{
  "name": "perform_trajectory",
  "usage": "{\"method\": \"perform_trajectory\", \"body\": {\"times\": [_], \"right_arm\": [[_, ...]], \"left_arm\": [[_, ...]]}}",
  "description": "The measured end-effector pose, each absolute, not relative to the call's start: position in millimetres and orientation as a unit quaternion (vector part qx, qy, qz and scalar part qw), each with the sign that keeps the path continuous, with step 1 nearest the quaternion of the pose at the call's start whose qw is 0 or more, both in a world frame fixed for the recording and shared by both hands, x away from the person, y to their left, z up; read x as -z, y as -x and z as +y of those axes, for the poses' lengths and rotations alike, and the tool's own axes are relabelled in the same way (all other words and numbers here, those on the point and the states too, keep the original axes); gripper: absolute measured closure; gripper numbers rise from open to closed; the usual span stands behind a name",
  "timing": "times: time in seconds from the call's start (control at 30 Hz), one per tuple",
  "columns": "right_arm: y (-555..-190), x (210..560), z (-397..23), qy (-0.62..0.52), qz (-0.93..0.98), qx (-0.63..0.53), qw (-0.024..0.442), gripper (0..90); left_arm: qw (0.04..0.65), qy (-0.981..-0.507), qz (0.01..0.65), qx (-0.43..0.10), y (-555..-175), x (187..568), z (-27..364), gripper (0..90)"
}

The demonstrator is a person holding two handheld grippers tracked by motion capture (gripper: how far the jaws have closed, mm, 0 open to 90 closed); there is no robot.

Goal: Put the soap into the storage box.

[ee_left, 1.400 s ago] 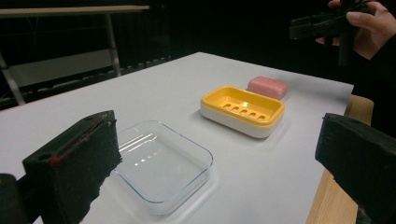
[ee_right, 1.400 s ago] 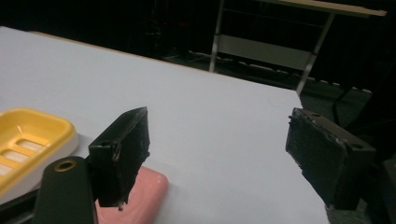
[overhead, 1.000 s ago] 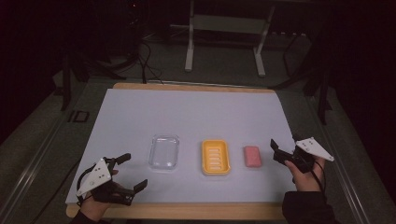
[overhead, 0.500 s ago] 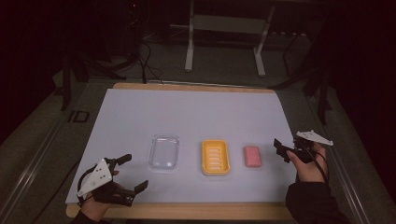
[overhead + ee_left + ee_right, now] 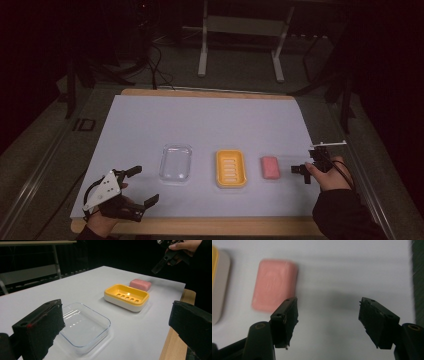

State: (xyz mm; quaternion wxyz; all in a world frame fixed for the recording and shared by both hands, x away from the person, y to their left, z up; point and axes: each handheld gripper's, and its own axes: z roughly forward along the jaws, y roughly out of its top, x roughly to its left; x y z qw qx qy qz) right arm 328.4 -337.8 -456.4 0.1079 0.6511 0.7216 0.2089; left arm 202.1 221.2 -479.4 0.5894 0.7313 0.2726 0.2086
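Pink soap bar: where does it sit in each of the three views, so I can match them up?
High view: pink soap bar right of centre, between the yellow soap dish and the right gripper.
Left gripper view: upper middle, just beyond the dish.
Right gripper view: upper left, above the left jaw, nothing between the jaws.
Shared landmark: the yellow dish, at the left edge here.

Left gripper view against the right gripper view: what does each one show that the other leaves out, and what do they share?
Left gripper view alone: the clear plastic tray, the whole slotted inside of the yellow soap dish, and the right tool raised beyond the table edge. Right gripper view alone: bare white table cover between its own open jaws. Both: the pink soap bar, lying free beside the dish.
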Motion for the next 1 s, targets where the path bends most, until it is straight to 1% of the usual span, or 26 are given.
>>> {"method": "perform_trajectory", "body": {"times": [0.1, 0.3, 0.37, 0.4, 0.7, 1.0], "right_arm": [[-328, 455, -337, -0.662, 0.726, -0.177, 0.063, 31.9], [-327, 456, -335, -0.665, 0.734, -0.135, 0.018, 34.2], [-327, 456, -335, -0.663, 0.736, -0.132, 0.015, 34.2], [-325, 457, -333, -0.657, 0.745, -0.112, 0.002, 34.2], [-319, 457, -328, -0.642, 0.762, -0.067, -0.046, 33.9], [-316, 457, -317, -0.632, 0.771, -0.058, -0.057, 32.7]], "left_arm": [[0.59, -0.731, 0.272, -0.207, -202, 479, 221, 0.2], [0.59, -0.732, 0.272, -0.207, -202, 479, 221, 0.2], [0.589, -0.732, 0.271, -0.207, -202, 480, 221, 0.2], [0.589, -0.732, 0.272, -0.207, -202, 480, 221, 0.2], [0.589, -0.733, 0.27, -0.205, -202, 480, 221, 0.2], [0.591, -0.733, 0.268, -0.203, -202, 479, 220, 0.2]]}}
